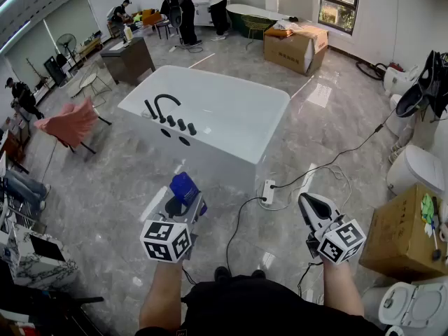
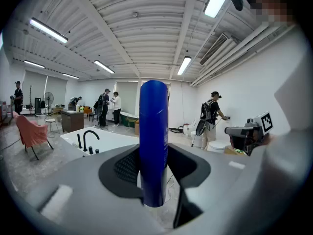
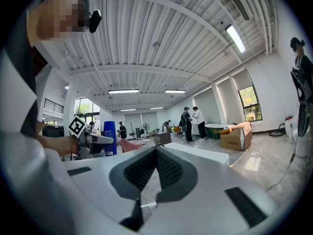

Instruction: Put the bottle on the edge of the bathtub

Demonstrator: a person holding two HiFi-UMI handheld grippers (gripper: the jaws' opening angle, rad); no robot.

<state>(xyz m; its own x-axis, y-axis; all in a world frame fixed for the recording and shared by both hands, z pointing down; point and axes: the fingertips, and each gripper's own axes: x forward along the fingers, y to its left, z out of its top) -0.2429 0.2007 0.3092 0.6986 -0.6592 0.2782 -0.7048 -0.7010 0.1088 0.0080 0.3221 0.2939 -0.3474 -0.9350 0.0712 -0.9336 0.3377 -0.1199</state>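
My left gripper [image 1: 179,207] had its jaws wide and clamped on the blue bottle [image 2: 153,141], which stood upright between them, up in the air over the floor [image 1: 112,187]. The white bathtub [image 1: 234,114] lay ahead of that gripper, well apart from it. My right gripper [image 3: 156,153], off to its right, had its jaws closed together on nothing.

The left gripper [image 1: 185,197] and right gripper [image 1: 309,201] are pale grey, with black ribbed pads [image 3: 140,170]. Each bears a black-and-white marker cube [image 1: 166,241]. The person's top [image 1: 259,306] is black.
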